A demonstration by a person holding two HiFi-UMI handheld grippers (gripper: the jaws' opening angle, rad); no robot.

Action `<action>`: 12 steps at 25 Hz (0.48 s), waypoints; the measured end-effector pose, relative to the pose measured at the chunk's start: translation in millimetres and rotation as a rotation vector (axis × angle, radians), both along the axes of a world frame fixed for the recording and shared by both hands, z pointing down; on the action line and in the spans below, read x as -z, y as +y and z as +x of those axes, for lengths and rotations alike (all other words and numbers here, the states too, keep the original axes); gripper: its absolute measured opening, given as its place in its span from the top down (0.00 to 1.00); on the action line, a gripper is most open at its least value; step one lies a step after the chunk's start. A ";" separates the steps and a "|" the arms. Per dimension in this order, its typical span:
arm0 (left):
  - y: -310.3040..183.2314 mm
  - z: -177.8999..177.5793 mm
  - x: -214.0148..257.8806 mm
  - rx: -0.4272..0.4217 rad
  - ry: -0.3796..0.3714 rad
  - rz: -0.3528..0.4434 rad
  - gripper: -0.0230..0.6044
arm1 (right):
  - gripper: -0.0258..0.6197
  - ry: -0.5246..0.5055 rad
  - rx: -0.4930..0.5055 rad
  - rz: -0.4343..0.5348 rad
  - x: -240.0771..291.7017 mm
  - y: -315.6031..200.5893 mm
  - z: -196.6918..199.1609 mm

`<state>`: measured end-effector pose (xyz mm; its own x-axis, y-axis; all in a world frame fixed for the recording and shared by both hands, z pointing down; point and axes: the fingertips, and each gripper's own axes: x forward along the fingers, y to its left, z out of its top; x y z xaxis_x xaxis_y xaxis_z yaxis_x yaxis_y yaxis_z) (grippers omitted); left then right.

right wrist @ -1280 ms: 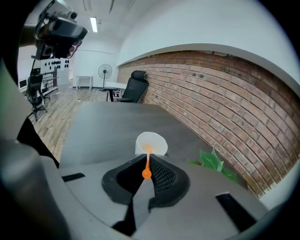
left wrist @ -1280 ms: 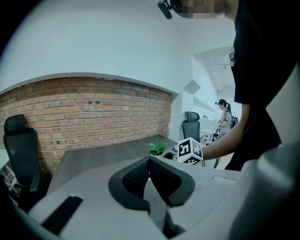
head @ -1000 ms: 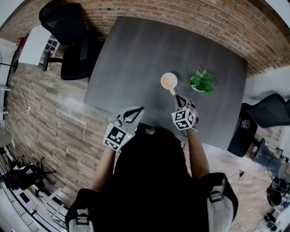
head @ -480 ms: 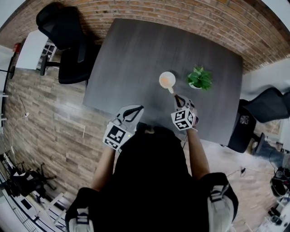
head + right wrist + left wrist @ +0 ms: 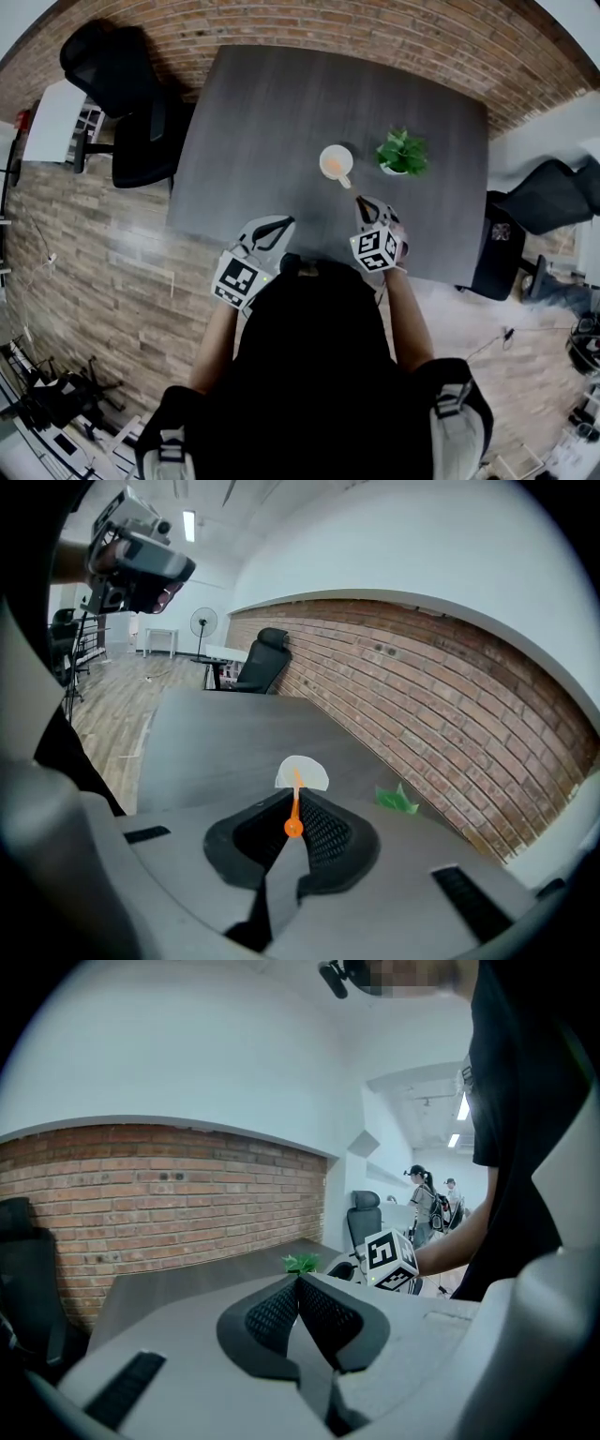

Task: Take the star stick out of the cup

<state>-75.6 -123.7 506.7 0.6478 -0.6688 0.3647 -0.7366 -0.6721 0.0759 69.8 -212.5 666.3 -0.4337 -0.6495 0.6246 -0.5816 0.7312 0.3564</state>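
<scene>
Our right gripper [image 5: 293,810] fingers pinch the stick [image 5: 293,827]; its far end seems not yet out of the cup [image 5: 315,776]. Our left gripper [image 5: 298,1282] fingers are closed, empty.

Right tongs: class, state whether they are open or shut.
Shut on the star stick: in the right gripper view the right tongs pinch its orange stem.

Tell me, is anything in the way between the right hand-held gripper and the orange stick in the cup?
Nothing visible is. The right hand-held gripper has its jaws shut on the near end of the star stick, whose far end reaches the white cup. The potted plant stands off to the side, apart from both.
</scene>
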 end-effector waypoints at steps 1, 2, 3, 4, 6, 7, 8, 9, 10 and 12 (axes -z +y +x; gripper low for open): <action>-0.1 1.8 0.5 -0.008 0.002 0.003 0.96 | 0.94 0.002 -0.004 0.003 1.5 1.9 2.0; -0.2 3.5 1.5 -0.016 0.004 0.008 0.96 | 0.94 0.003 -0.008 0.006 3.1 3.7 3.9; -0.2 5.0 2.7 -0.024 0.005 0.015 0.96 | 0.94 0.002 -0.012 0.009 4.8 5.4 5.2; 0.0 6.3 3.6 -0.030 0.007 0.020 0.96 | 0.94 -0.001 -0.014 0.013 6.6 6.8 5.8; 0.5 8.5 3.5 -0.039 0.011 0.016 0.96 | 0.94 -0.007 -0.016 0.023 10.7 8.4 5.9; -0.6 9.7 4.3 -0.048 0.008 0.025 0.96 | 0.94 -0.008 -0.017 0.027 13.0 8.4 5.9; -2.2 10.9 5.4 -0.059 0.003 0.041 0.96 | 0.94 -0.008 -0.016 0.029 15.1 8.2 6.0; -3.3 12.2 5.9 -0.068 0.001 0.049 0.96 | 0.94 -0.008 -0.015 0.029 17.0 8.2 6.2; -2.9 13.2 5.3 -0.071 0.004 0.045 0.96 | 0.94 -0.010 -0.015 0.029 18.8 8.7 6.4; -0.9 14.2 3.7 -0.074 0.015 0.029 0.96 | 0.94 -0.017 -0.015 0.036 21.8 11.1 6.4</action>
